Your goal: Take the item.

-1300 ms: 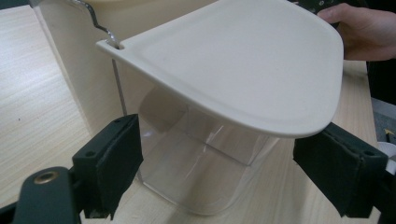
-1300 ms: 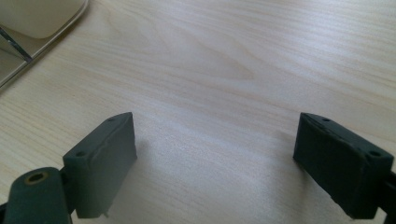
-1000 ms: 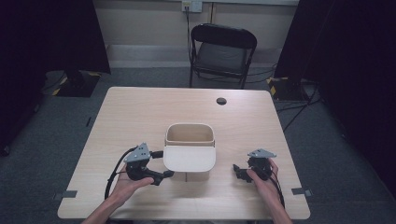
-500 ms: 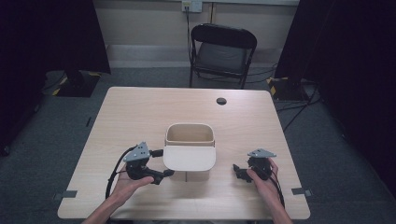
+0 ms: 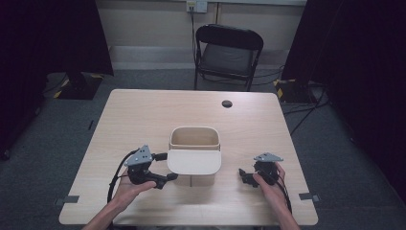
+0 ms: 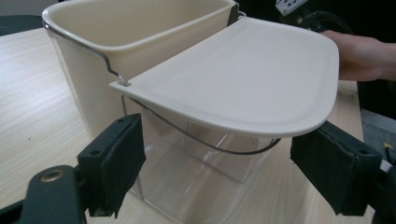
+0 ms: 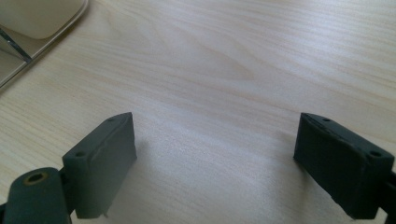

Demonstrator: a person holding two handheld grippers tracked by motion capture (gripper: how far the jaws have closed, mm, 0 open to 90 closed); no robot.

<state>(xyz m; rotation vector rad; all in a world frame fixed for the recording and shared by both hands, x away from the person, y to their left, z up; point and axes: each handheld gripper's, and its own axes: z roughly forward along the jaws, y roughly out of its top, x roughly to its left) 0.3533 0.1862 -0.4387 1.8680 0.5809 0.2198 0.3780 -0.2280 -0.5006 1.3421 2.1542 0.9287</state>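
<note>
Left fingers [image 6: 114,163] spread, cream bin [image 6: 140,51] just ahead, lid [image 6: 247,79] overhanging

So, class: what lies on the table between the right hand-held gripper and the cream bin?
Nothing: in the high view, bare wooden table separates the right hand-held gripper from the cream bin. The right gripper view agrees.

1 bin [image 5: 195,143], 2 grippers, 1 chair [image 5: 228,50]

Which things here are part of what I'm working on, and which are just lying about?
In the job:
cream bin
its flap lid
left gripper, open beside the lid
right gripper, open over bare table

Lying about:
small dark disc at the far edge of the table
folding chair
</note>
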